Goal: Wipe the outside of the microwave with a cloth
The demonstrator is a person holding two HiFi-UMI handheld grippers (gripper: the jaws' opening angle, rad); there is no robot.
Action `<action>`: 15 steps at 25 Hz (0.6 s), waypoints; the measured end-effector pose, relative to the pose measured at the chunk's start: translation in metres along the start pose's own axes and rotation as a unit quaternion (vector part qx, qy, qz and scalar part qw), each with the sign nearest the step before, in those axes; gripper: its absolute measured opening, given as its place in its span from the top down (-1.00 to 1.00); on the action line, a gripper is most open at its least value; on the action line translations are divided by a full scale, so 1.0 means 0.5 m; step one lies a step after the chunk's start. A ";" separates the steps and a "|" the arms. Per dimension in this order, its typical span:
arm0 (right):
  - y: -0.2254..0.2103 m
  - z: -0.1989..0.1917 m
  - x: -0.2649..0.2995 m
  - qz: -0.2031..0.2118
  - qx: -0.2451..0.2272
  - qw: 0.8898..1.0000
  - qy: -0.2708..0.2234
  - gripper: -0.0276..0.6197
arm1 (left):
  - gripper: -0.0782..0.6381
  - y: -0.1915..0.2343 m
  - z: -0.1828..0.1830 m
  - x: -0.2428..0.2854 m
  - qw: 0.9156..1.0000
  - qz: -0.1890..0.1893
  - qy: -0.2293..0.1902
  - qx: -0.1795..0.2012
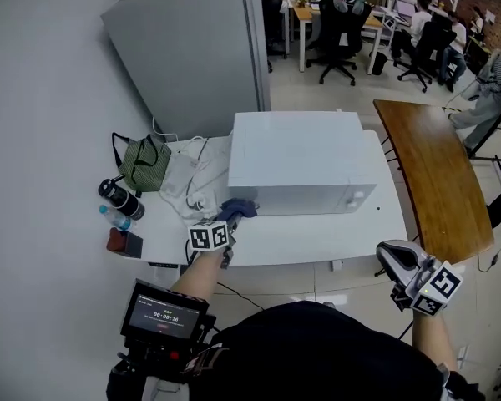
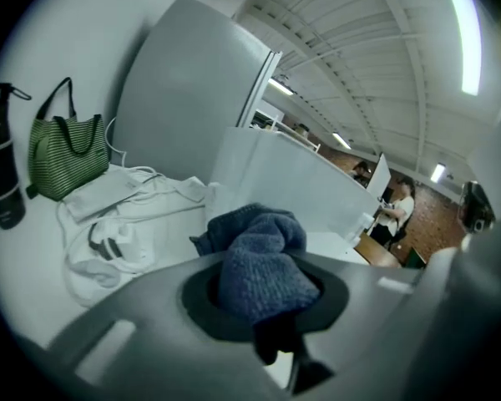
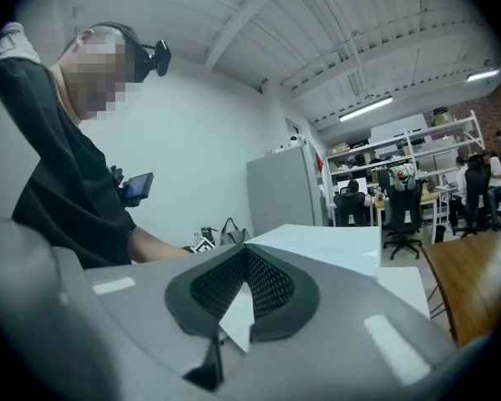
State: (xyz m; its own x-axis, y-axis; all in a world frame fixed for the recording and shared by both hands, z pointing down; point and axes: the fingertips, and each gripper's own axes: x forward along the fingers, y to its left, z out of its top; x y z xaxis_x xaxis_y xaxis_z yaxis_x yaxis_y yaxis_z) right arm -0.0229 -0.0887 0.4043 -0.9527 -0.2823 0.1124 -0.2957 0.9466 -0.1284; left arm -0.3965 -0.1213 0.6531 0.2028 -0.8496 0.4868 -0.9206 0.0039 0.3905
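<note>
The left gripper [image 1: 228,224] clamps the cloth [image 1: 238,210] at the microwave [image 1: 305,161]'s near-left corner; the long near face runs rightward from it. The right gripper [image 1: 394,259], closed on nothing, hangs well apart, near right.

The microwave [image 1: 305,161] is plain white, as is the worktop [image 1: 317,241]; the cloth [image 2: 263,261] is dark blue. The bag [image 1: 144,164] is green with fine pale stripes, the flask [image 1: 121,199] black. The side table [image 1: 434,174] shows brown wood grain.

White table [image 1: 317,239]: microwave [image 1: 305,161], bag [image 1: 146,165], bottle [image 1: 121,199]
</note>
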 end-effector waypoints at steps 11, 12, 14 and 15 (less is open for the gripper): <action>-0.060 -0.010 -0.128 -0.056 -0.006 0.998 0.007 0.90 | 0.63 -0.090 -0.026 0.135 0.998 -0.006 0.050 0.026; -0.083 -0.015 -0.159 -0.063 -0.001 0.998 0.003 0.90 | 0.63 -0.124 -0.035 0.159 0.998 -0.011 0.058 0.031; -0.136 -0.027 -0.227 -0.078 0.009 0.997 -0.004 0.90 | 0.63 -0.198 -0.048 0.210 0.997 -0.013 0.071 0.039; -0.165 -0.033 -0.264 -0.086 0.014 0.996 -0.006 0.90 | 0.63 -0.242 -0.057 0.241 0.996 -0.018 0.079 0.041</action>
State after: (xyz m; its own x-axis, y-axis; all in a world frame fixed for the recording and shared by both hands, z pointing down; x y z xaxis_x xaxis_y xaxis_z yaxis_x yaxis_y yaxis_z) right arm 0.1285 -0.1272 0.4161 -0.8888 -0.4411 0.1240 -0.4555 0.8799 -0.1353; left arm -0.2514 -0.2091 0.6865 0.2798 -0.7554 0.5925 -0.9349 -0.0741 0.3471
